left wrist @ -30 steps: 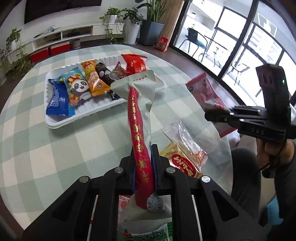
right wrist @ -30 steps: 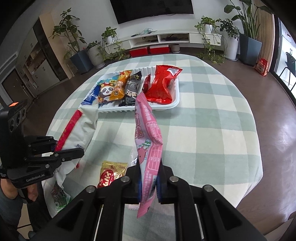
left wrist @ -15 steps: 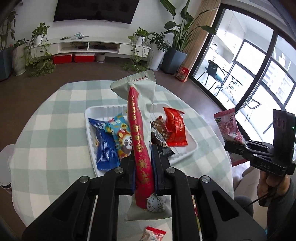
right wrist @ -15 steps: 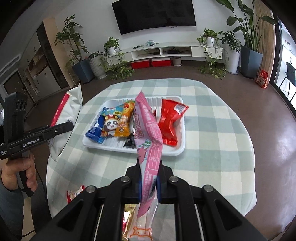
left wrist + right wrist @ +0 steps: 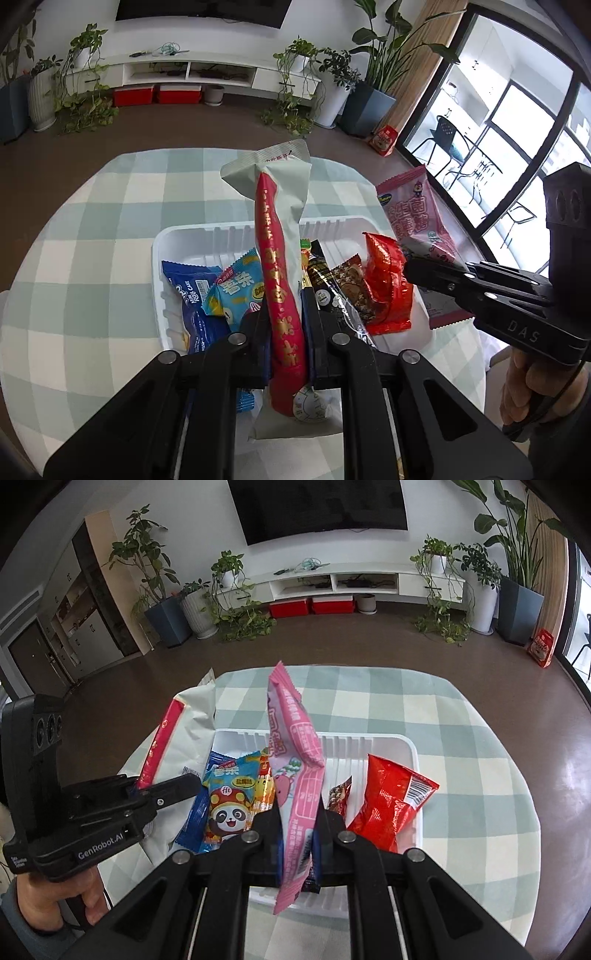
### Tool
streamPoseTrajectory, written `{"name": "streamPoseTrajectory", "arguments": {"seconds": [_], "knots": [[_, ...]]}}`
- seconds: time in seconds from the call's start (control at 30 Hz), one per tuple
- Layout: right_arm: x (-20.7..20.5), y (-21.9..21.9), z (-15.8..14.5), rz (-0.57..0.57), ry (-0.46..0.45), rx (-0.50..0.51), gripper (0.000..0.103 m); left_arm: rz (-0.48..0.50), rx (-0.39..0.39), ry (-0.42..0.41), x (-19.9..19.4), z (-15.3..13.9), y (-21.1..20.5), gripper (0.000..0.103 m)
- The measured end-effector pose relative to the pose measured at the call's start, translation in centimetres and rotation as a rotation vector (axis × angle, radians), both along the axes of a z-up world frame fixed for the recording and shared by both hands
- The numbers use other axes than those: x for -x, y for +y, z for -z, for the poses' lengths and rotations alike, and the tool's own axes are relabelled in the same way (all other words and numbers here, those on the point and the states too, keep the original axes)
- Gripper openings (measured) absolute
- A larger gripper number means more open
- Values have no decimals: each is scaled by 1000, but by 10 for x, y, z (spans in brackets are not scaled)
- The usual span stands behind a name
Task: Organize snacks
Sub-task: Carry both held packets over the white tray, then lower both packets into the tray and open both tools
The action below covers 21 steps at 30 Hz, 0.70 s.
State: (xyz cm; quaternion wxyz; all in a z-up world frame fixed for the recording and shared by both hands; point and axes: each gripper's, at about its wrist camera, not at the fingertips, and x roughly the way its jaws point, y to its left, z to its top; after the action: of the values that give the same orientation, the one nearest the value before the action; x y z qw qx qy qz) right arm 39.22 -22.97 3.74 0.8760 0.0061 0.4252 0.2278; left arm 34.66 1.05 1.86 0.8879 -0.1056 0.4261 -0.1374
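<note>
Both held packets, the white-and-red packet (image 5: 282,258) in the left gripper (image 5: 286,332) and the pink packet (image 5: 297,775) in the right gripper (image 5: 297,834), have been carried from the table's near side to above the white tray (image 5: 369,738).

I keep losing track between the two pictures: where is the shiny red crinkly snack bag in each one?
Left wrist view: the shiny red crinkly snack bag lies right of centre, at the right end of the white plastic tray.
Right wrist view: the bag lies lower right of centre, again at the tray's right end.
Shared landmark: the panda-printed blue packet in the tray.
</note>
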Motion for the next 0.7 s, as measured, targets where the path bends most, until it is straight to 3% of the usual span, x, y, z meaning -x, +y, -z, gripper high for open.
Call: {"name": "streamPoseTrajectory", "arguments": {"seconds": [0.37, 0.7], "knots": [[-33, 7, 58, 39, 111, 21, 12, 16, -54, 66, -20, 49, -13, 11], [-39, 12, 79, 41, 156, 29, 12, 17, -78, 66, -28, 59, -14, 13]]}}
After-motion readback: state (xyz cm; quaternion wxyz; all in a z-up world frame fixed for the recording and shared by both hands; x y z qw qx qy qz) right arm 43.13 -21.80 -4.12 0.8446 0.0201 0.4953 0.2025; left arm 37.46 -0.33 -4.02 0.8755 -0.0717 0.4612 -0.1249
